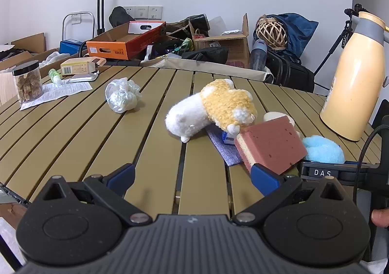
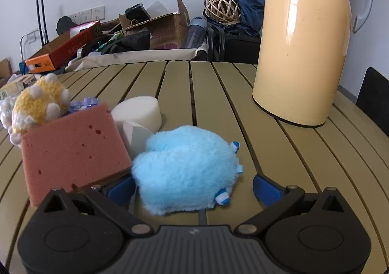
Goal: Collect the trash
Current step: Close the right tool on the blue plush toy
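The crumpled plastic bag (image 1: 123, 95) lies on the slatted table (image 1: 73, 128) well ahead-left of the wide-open, empty left gripper (image 1: 194, 176), while the equally wide, empty right gripper (image 2: 194, 187) flanks a blue plush (image 2: 187, 169) beside the pink sponge (image 2: 73, 150).

Left wrist view: low over the near edge of the slatted surface (image 1: 150, 113), facing across it toward the cluttered back wall.
Right wrist view: low, very near the blue plush (image 2: 184, 169), facing the same wall.
Shared: pink sponge (image 1: 272, 145) (image 2: 73, 150), blue plush (image 1: 323, 150), cream thermos (image 1: 352, 79) (image 2: 301, 50), yellow-white plush (image 1: 214, 108) (image 2: 39, 101).
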`<state>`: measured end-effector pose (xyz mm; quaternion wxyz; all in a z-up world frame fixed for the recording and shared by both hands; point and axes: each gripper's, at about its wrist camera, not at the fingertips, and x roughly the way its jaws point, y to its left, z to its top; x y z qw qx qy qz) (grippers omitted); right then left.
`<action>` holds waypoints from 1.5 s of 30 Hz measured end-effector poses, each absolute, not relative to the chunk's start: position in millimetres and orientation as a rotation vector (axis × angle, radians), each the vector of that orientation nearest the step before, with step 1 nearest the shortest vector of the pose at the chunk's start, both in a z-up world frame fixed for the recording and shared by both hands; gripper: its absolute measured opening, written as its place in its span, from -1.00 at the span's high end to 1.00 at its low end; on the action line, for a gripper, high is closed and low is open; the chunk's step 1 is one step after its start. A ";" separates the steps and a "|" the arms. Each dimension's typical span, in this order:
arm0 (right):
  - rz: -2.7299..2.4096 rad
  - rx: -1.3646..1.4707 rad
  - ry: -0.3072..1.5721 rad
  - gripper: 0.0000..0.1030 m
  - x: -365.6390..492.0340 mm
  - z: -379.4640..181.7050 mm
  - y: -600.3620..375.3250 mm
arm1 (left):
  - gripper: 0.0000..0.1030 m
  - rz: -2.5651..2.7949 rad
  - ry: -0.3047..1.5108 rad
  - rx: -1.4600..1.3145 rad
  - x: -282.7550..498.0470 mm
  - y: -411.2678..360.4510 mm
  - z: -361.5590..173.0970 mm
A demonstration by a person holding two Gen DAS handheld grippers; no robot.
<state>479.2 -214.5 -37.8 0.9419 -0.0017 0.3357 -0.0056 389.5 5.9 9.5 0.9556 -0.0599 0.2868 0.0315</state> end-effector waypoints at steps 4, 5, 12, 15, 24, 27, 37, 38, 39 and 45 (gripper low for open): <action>-0.012 -0.012 0.694 -1.00 481.6 -37.5 -214.4 | -1.00 0.066 0.584 -0.128 389.0 7.8 10.0; -0.011 -0.015 0.697 -1.00 482.5 -37.2 -214.6 | -1.00 0.067 0.585 -0.129 388.9 8.2 10.0; -0.005 -0.018 0.723 -1.00 487.0 -35.6 -214.9 | -1.00 0.066 0.593 -0.128 389.1 8.9 8.7; 0.004 -0.018 0.720 -1.00 487.1 -36.1 -215.9 | -1.00 0.066 0.595 -0.129 389.8 8.9 8.3; 0.061 -0.047 0.655 -0.40 470.4 -33.4 -207.0 | -1.00 0.067 0.603 -0.123 390.6 9.9 4.8; 0.066 -0.047 0.622 -0.28 463.7 -30.2 -207.6 | -1.00 0.067 0.603 -0.122 390.7 10.1 4.9; 0.075 0.048 0.541 0.76 440.1 -18.9 -228.8 | -1.00 0.053 0.597 -0.106 389.1 0.5 4.1; 0.085 0.063 0.550 0.71 440.2 -19.6 -231.8 | -1.00 0.051 0.597 -0.105 388.9 -0.7 3.8; 0.090 0.073 0.560 0.70 439.7 -20.8 -234.4 | -1.00 0.049 0.598 -0.105 388.9 -2.1 4.2; 0.089 0.088 0.538 -0.64 427.6 -15.6 -244.8 | -1.00 0.034 0.593 -0.100 385.7 -4.5 4.6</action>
